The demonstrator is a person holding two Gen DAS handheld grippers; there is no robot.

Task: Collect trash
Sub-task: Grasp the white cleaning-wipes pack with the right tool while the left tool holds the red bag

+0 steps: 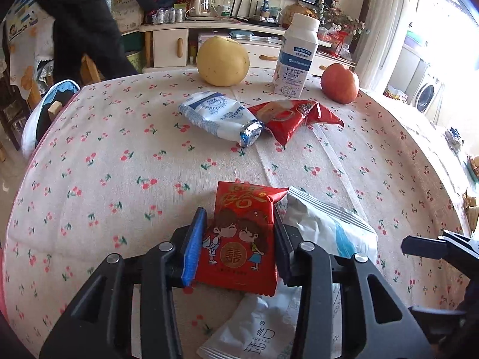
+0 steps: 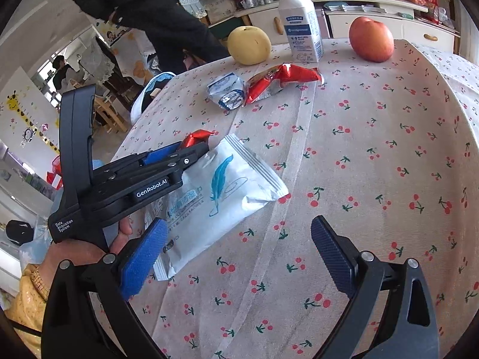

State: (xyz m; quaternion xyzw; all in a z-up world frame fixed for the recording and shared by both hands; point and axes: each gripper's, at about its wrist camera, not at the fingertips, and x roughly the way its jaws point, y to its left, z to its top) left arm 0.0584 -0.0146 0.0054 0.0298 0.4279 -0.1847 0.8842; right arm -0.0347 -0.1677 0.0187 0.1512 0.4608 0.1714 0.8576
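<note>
My left gripper point(image 1: 239, 221) is shut on a red packet point(image 1: 242, 248) printed with a cartoon couple, its blue and dark pads pressed against the packet's two sides. In the right wrist view only the red tip point(image 2: 197, 137) of that packet shows past the left gripper point(image 2: 194, 148). Under that gripper lies a white wipes packet point(image 2: 227, 191) with a blue feather, also visible in the left wrist view point(image 1: 326, 224). My right gripper point(image 2: 239, 257) hangs open just above the cloth, its blue finger point(image 2: 143, 257) beside the white packet's near end. A crumpled white-blue pouch point(image 1: 215, 116) and a red wrapper point(image 1: 293, 116) lie further back.
A yellow pear point(image 1: 223, 61), a white bottle point(image 1: 295, 56) and a red apple point(image 1: 339, 83) stand along the far edge of the cherry-print tablecloth point(image 1: 119, 179). A person in black point(image 2: 155, 9) stands beyond the table by wooden chairs. A cabinet point(image 1: 170, 46) runs behind.
</note>
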